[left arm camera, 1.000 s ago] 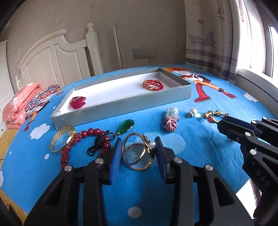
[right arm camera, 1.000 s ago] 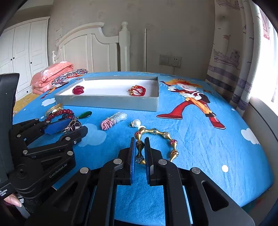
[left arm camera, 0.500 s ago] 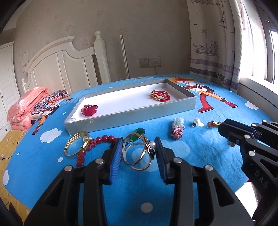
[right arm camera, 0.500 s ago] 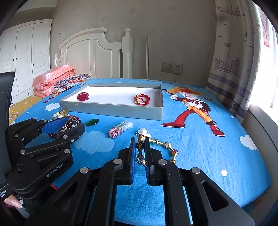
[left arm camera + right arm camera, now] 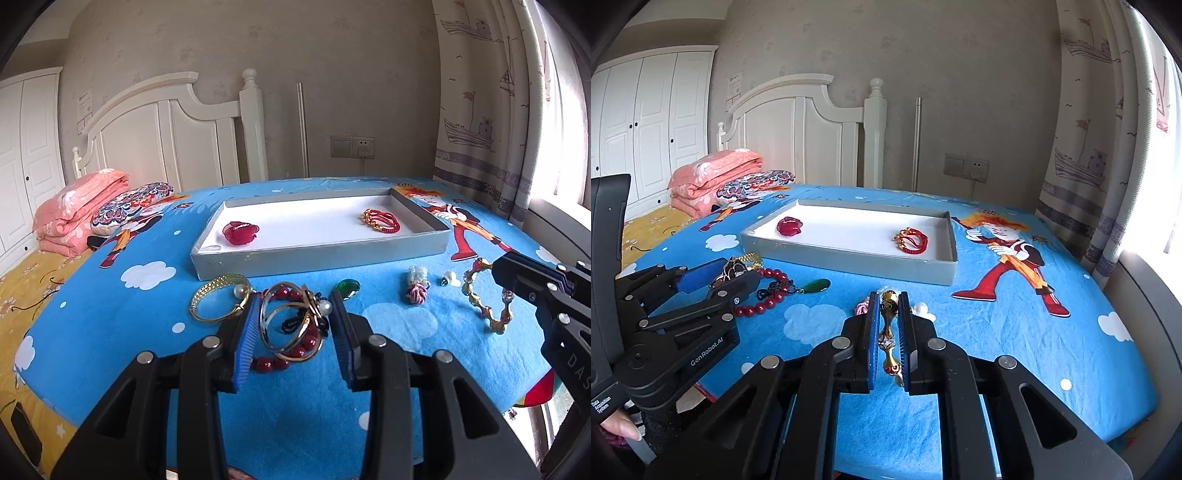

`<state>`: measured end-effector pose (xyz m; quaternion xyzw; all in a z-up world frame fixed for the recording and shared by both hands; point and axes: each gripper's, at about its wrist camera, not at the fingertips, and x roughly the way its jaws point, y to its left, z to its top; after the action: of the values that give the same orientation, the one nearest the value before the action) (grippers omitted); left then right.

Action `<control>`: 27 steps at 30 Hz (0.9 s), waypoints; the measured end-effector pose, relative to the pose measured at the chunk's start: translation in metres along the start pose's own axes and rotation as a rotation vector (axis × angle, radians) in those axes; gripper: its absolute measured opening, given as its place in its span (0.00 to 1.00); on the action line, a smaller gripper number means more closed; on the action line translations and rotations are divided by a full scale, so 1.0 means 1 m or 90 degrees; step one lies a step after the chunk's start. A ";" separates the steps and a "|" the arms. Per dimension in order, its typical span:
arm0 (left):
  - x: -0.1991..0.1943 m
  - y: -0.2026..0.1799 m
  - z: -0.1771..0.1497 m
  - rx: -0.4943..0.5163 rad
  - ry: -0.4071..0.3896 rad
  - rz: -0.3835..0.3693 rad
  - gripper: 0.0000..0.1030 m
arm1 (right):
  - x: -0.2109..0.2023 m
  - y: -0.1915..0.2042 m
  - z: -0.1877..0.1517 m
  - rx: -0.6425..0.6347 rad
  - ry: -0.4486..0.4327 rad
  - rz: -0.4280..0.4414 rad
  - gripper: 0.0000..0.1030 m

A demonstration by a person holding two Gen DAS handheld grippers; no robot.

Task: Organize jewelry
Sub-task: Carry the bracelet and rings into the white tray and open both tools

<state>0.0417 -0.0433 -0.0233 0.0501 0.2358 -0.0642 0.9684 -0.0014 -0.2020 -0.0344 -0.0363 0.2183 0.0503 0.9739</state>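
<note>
**Left wrist view: two bracelets gripped above the bed**

Left hand-held gripper (image 5: pixel 293 325) clamps stiff, interlinked gold bangles (image 5: pixel 291 319) across their width. Right hand-held gripper (image 5: pixel 888 332) pinches a limp, jointed gold bracelet (image 5: pixel 889 332); it probably swings. Only the left view shows its hanging loop. Grey tray (image 5: pixel 321 258) lies beyond.

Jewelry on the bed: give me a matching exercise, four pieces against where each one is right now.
Things:
1. gold ring bangle with pearl
2. gold link bracelet with red beads
3. red cord bracelet
4. green teardrop pendant

Places:
A. lying on the blue bedsheet
B. between the pads of the left gripper
C. inside the grey tray, at its right end
D. clamped in the right gripper

Pairs: 1-B, 2-D, 3-C, 4-A
</note>
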 end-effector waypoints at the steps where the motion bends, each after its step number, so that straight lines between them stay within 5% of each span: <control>1: -0.001 0.002 0.000 -0.003 -0.001 0.001 0.36 | -0.001 0.003 0.001 -0.003 -0.002 0.001 0.10; 16: -0.007 0.031 0.003 -0.038 -0.002 0.012 0.36 | 0.000 0.025 0.016 -0.037 -0.018 0.001 0.10; 27: 0.019 0.030 0.038 -0.030 0.016 0.008 0.36 | 0.024 0.022 0.043 -0.040 -0.032 -0.013 0.10</control>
<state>0.0800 -0.0201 0.0034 0.0293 0.2492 -0.0518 0.9666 0.0357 -0.1745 -0.0066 -0.0679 0.1921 0.0480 0.9779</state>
